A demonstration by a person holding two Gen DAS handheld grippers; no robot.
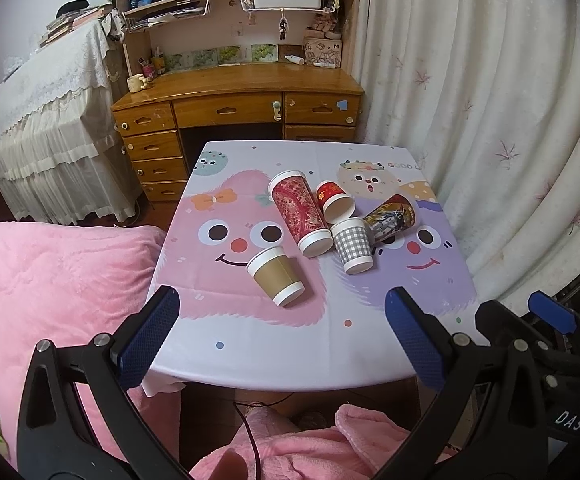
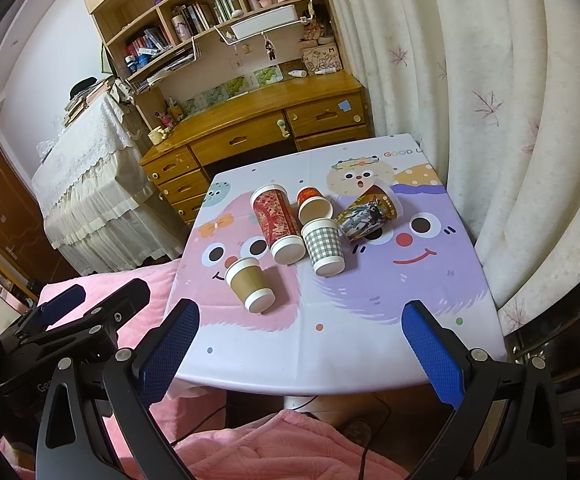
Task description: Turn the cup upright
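paper cups, five of them, lie on their sides on a small table (image 1: 290, 360) covered with a cartoon-monster cloth. nearest the front edge is a brown cup (image 1: 275, 276) with white rims, apart from the rest, its closed base turned toward the cameras. behind it a tall red patterned cup (image 1: 298, 211) lies with its base forward, touching a grey checked cup (image 1: 352, 245) to its right. a small red cup (image 1: 334, 199) sits just behind those two with its open mouth facing the cameras, and a cup printed with a dark picture (image 1: 392, 218) lies tilted at the right of the group, near the checked one. the left gripper (image 1: 281, 336) hangs over the near edge of the table with its blue pads spread wide and nothing between them. the right gripper (image 2: 302, 352) is beside it, also spread wide and holding nothing. a wooden desk (image 1: 237, 96) with shelves stands beyond the table, a white curtain (image 1: 490, 120) to the right.
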